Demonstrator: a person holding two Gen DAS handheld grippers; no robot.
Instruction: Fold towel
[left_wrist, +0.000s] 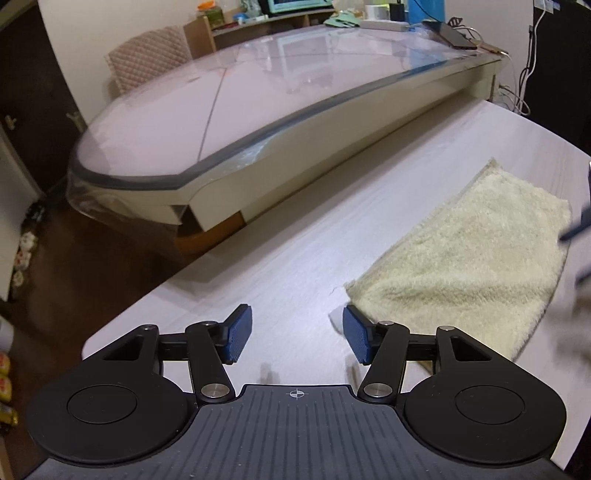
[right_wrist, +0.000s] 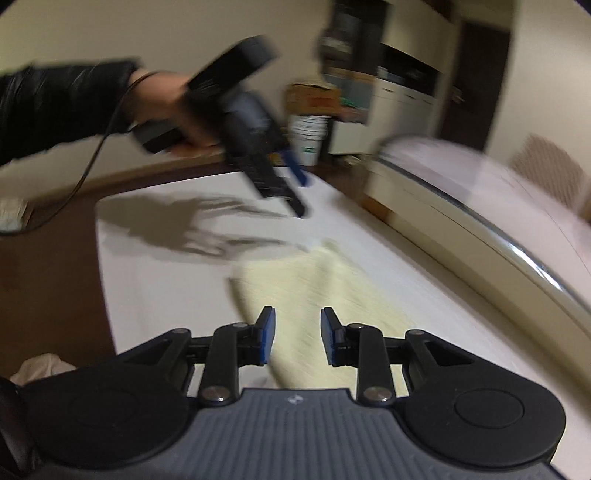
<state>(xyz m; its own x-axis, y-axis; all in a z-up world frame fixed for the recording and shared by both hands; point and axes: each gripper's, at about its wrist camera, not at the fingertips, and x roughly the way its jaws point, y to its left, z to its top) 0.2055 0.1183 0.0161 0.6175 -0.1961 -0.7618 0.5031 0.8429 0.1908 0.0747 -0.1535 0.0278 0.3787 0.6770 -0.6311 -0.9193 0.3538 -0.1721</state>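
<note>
Your left gripper (left_wrist: 297, 334) hangs over the white table (left_wrist: 280, 258) with its blue pads spread wide and nothing between them; its right pad (left_wrist: 356, 338) sits just beside the near corner of the towel (left_wrist: 465, 254), and you cannot tell from here whether it touches. The cream towel lies flat on the table to the right of that gripper, looking already folded into a rough rectangle. Your right gripper (right_wrist: 297, 341) is above the same towel (right_wrist: 317, 291), jaws apart and empty, though this view is smeared by motion. In the right wrist view your left hand (right_wrist: 173, 107), in a dark sleeve (right_wrist: 59, 107), holds the other gripper raised above the far end of the table, throwing a shadow (right_wrist: 184, 225) across it, with a cable (right_wrist: 92, 162) trailing from the wrist. Beyond the table stands a larger table with a clear cover (left_wrist: 229, 96), close alongside the white one.
</note>
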